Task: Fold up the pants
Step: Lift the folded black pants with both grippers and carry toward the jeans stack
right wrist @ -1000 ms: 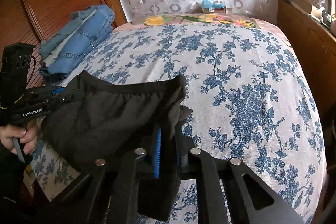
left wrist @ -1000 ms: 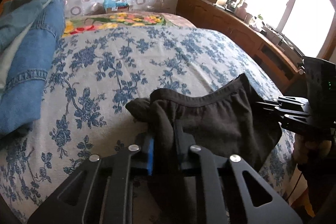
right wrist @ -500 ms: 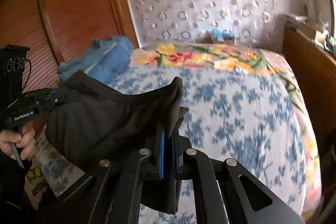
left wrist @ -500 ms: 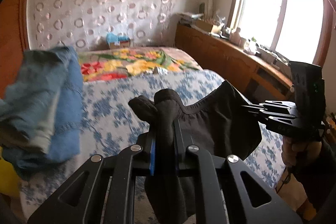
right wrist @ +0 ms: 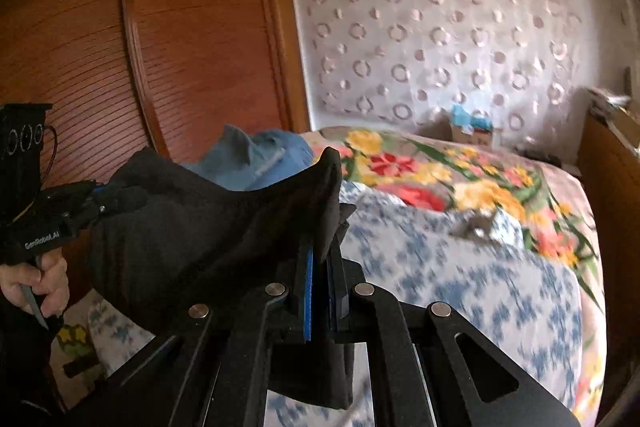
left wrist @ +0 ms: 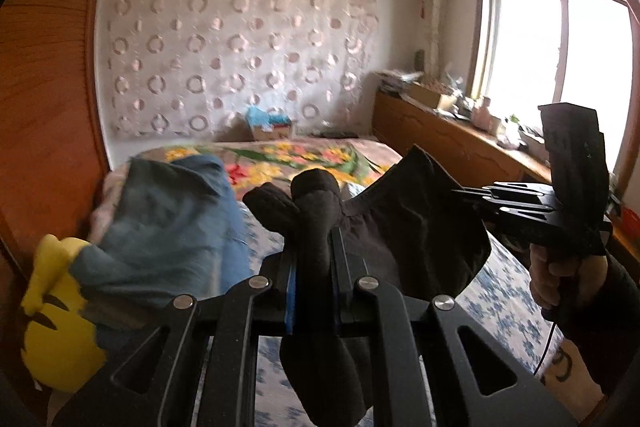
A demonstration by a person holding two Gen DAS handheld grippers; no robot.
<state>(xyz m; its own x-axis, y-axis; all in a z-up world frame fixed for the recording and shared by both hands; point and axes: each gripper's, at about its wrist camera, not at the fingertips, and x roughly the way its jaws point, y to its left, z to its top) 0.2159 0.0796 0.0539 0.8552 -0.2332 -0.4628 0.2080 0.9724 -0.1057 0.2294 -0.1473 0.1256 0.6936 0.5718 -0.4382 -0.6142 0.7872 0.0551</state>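
Note:
The black pants (left wrist: 404, 235) hang in the air between my two grippers, held by the waistband above the bed. My left gripper (left wrist: 314, 259) is shut on one bunched end of the waistband. My right gripper (right wrist: 322, 267) is shut on the other end; the pants (right wrist: 192, 239) sag between them. In the left wrist view the right gripper (left wrist: 468, 193) shows at the right, clamped on the cloth. In the right wrist view the left gripper (right wrist: 100, 201) shows at the left, clamped too. The legs hang below, out of sight.
A bed (right wrist: 460, 283) with a blue-flowered cover lies below, a bright floral cloth (right wrist: 440, 183) at its far end. Folded blue jeans (left wrist: 172, 223) lie on the left side, a yellow toy (left wrist: 56, 315) beside them. Wooden wardrobe (right wrist: 132, 47) left, wooden sideboard (left wrist: 448, 143) right.
Both grippers have risen with the pants, lifting the waistband well above the bed. The views now tilt up toward the wall and the window.

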